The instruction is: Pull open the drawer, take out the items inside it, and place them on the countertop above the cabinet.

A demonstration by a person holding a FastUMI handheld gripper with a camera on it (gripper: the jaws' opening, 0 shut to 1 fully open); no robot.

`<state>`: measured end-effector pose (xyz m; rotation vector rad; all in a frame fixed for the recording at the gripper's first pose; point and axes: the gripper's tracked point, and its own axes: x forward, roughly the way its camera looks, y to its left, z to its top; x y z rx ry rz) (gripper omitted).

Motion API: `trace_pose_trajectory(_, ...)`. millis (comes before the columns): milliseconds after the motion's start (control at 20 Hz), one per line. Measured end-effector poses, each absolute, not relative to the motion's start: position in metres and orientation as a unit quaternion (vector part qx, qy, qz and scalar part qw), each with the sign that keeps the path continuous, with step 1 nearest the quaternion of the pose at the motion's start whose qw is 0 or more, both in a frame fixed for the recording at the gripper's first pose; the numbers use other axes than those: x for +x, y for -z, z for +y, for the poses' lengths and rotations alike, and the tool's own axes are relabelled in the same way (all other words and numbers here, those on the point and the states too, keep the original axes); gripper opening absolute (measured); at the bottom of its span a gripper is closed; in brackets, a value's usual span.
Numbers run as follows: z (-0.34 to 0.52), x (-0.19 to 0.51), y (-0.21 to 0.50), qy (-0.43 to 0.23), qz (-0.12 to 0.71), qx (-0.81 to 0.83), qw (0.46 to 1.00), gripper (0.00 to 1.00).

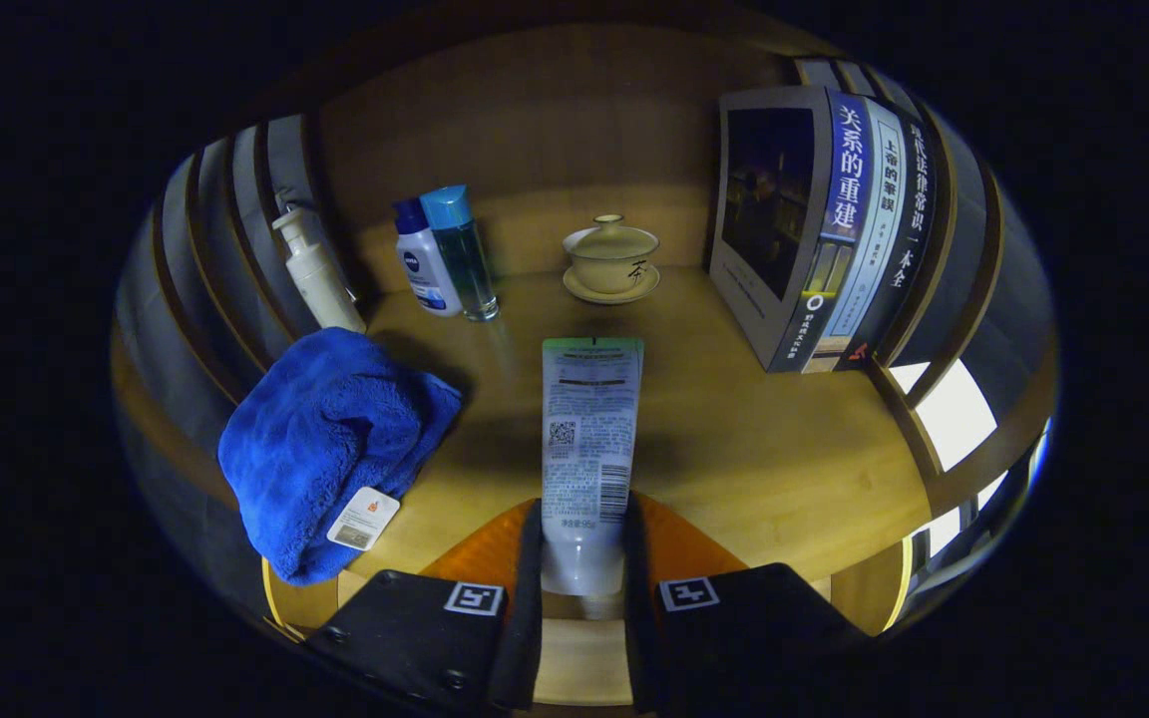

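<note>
The desk [754, 449] was a pale wooden top, smooth and lit warmly from above, closed in behind by a wooden back panel [545, 130] and flanked on both sides by dark curved slats [225, 229]. Past the slats beside the books, a few bright openings showed.

The gripper [582, 558] had its two fingers pressed against the sides of one tube [589, 439], pinching it near the cap end, so that the tube stretched forward from between them with its printed back facing up and its crimped end pointing toward the back panel. Whether the tube rested on the desk or was held just above it could not be told.

Beyond the fingers stood three bottles: one white pump bottle [315, 274] against the slats, and beside it a white bottle with a dark blue cap [423, 264] touching a clear blue bottle [463, 254]. One lidded cup on a saucer [611, 257] sat near the back panel. Three books [834, 219] stood upright together on the opposite side. One folded blue towel [325, 439], with a tag attached, lay just beside the tube.
</note>
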<state>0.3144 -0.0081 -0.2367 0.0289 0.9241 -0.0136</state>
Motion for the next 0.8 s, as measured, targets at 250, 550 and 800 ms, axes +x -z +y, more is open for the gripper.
trace_pose_trajectory(250,-0.013,0.318,0.244,0.018,0.441,0.011,0.897,0.51)
trace_pose_trajectory(550,-0.009,0.324,0.229,0.009,0.406,0.014,0.914,0.71)
trace_pose_trajectory(800,-0.012,0.326,0.214,0.016,0.385,0.025,0.922,1.0)
